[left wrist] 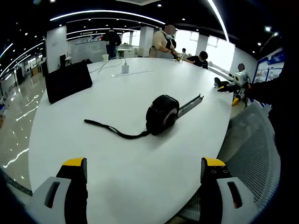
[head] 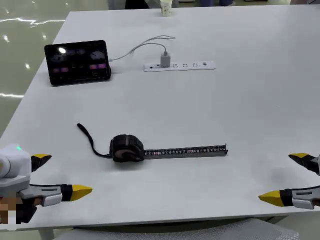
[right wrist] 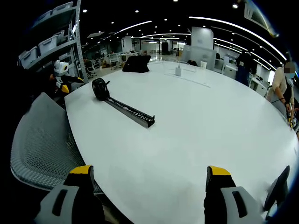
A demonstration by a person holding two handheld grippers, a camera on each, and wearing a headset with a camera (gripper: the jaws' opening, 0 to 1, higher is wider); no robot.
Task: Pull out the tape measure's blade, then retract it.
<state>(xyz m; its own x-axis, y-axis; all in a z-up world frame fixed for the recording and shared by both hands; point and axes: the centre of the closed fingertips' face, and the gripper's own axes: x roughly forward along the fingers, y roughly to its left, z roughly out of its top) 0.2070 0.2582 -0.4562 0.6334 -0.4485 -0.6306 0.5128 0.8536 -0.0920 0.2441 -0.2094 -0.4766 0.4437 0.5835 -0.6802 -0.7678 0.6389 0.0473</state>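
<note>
White table [head: 240, 100], mesh chair [right wrist: 42, 149], glossy floor [head: 20, 40], ceiling strip lights [left wrist: 105, 10], shelving [right wrist: 51, 42] w/ bins.

Black tape measure [head: 126, 148], blade [head: 186, 150] extended flat, strap [head: 88, 137] trailing

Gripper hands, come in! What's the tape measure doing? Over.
Left gripper open, right gripper open. Tape measure untouched on table, blade out. Nothing blocking.

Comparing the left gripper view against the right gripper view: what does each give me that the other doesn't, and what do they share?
Left gripper view adds the black strap trailing from the tape measure, and the right gripper beyond the blade. Right gripper view adds shelving with bins and the left gripper behind the tape measure. Shared: the tape measure lying untouched, blade pulled out, each view's own jaws open.
</note>
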